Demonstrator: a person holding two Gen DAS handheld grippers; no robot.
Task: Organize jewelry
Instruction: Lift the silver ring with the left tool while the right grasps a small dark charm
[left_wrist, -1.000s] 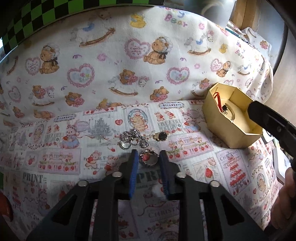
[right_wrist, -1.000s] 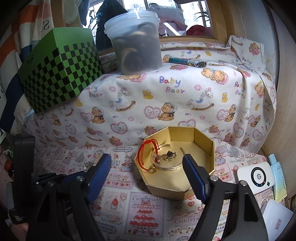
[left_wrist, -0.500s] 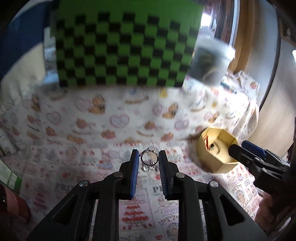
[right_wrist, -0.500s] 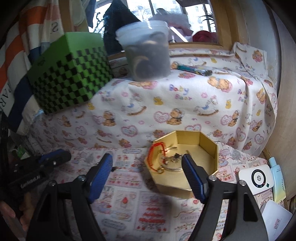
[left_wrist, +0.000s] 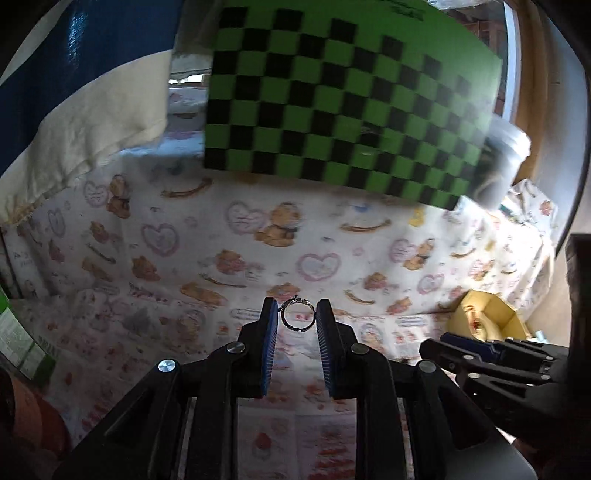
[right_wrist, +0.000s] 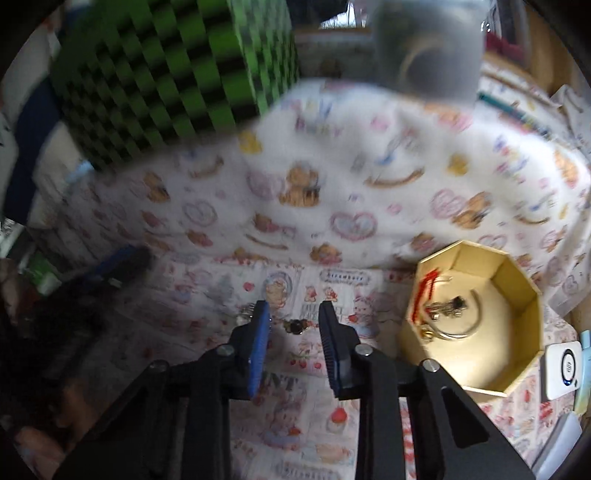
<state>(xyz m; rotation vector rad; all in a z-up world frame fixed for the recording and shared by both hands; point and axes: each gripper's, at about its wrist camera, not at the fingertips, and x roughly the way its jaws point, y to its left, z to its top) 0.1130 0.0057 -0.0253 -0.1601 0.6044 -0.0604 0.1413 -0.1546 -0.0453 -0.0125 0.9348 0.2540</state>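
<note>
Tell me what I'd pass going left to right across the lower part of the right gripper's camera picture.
The other gripper, blurred, at the far left → sparkly trinkets → a small dark-stoned piece between this gripper's open fingers → the yellow eight-sided box holding jewelry → a white gadget at the right edge.

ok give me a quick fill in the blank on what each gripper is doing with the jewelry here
1. The left gripper holds a silver ____ between its fingers.
2. The red cord bracelet lies inside the ____ octagonal box.
3. The right gripper hovers with a dark-stoned piece between its ____ fingers.

Missing words: ring; yellow; open
</note>
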